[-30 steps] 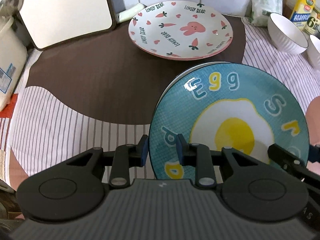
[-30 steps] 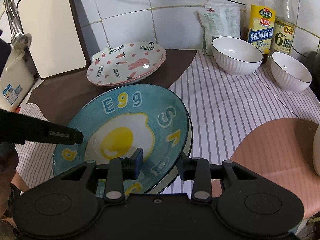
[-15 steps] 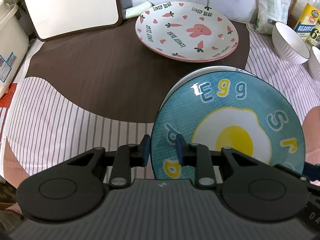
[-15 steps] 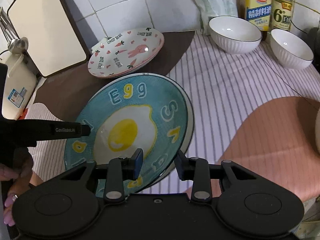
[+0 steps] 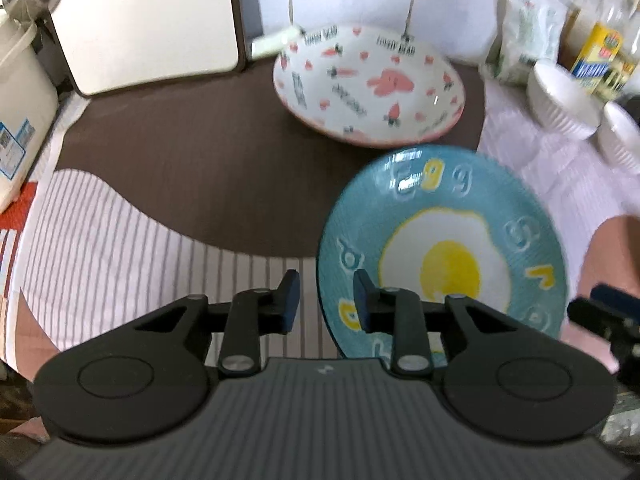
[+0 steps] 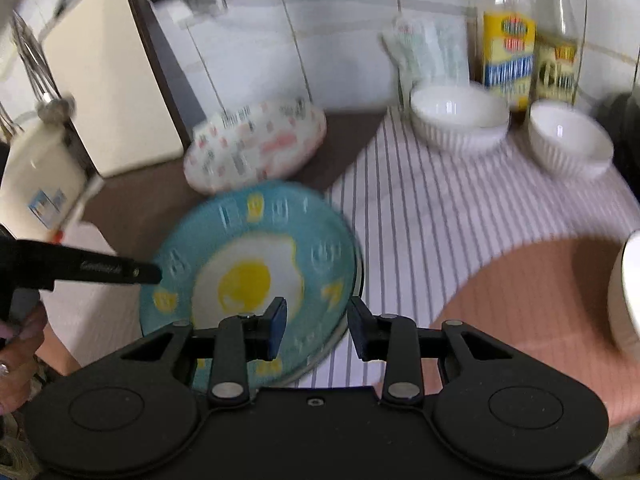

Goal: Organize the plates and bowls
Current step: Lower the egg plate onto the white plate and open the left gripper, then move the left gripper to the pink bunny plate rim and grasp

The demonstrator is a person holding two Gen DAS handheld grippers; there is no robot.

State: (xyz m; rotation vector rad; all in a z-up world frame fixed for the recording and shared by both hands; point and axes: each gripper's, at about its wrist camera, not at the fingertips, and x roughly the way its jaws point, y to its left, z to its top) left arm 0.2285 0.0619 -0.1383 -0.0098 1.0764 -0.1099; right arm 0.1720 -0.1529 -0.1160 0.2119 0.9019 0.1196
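Observation:
A blue plate with a fried-egg picture [image 5: 448, 264] hangs tilted above the striped cloth, and a second plate's rim [image 6: 360, 280] shows under it. My left gripper [image 5: 325, 300] straddles its left rim; the jaws are opening, and cloth shows between the left pad and the rim. My right gripper [image 6: 316, 322] is shut on the rim at the plate's near right side. The left gripper's finger [image 6: 120, 270] reaches the plate from the left. A pink rabbit plate [image 5: 372, 88] lies behind on the brown mat. Two white ribbed bowls [image 6: 460, 120] [image 6: 568, 140] stand at the back right.
A white cutting board [image 5: 148, 20] leans on the tiled wall at the back left, with a white appliance [image 5: 20, 112] beside it. Two bottles [image 6: 508, 40] and a packet [image 6: 432, 52] stand behind the bowls. Another white dish [image 6: 628, 292] shows at the right edge.
The egg plate has risen off the cloth and drawn nearer the rabbit plate. The left gripper's jaws have parted, so a gap now shows at the rim. Both hands have moved up.

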